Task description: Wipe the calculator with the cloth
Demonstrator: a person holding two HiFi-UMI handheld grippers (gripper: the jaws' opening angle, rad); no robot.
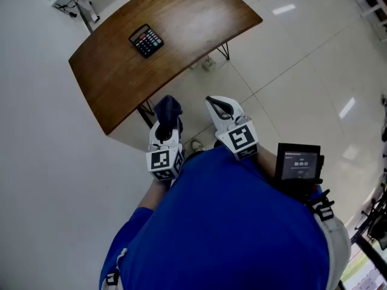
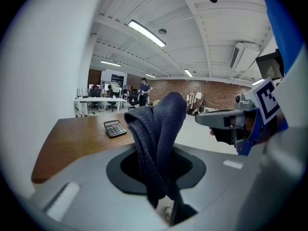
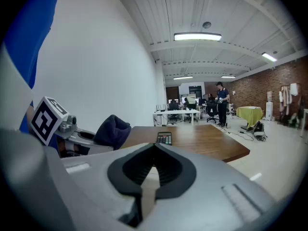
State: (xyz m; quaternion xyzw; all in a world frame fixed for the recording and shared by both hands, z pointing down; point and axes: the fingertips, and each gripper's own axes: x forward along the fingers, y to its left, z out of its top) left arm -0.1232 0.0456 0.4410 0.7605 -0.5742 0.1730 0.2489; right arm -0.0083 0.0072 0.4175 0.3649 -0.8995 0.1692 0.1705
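Cloth [image 1: 167, 109]: I am seeing a dark blue cloth clamped in the left gripper [image 1: 165, 132], bunching up above the jaws and folding over on itself. In the left gripper view the cloth [image 2: 159, 129] is rising between the two jaws and drooping forward.
Left gripper [image 2: 161, 177]: I am reading its jaws as closed on the cloth, which is filling the gap between them. It is hanging in the air off the near edge of the table [image 1: 181, 17], not over it.
Right gripper [image 1: 219, 107]: I am seeing it just beside the left one, also short of the table. In its own view the right gripper [image 3: 155, 145] is showing its jaw tips meeting, with nothing between them.
Calculator [image 1: 146, 40]: I am finding it lying flat on the brown wooden table, keys up, towards the left part of the top and well apart from both grippers. Both gripper views are catching it too, small and ahead [image 2: 115, 128] [image 3: 164, 138].
Contact: I am seeing neither the cloth nor any jaw touching the calculator.
Table [image 3: 207, 143]: I am seeing it standing on thin dark legs on a pale tiled floor [image 1: 314, 71].
Person: I am looking down on a blue shirt [image 1: 230, 222], with a small black screen unit [image 1: 297, 165] at the right hip.
Background: I am making out desks and standing people far behind the table, too small for detail.
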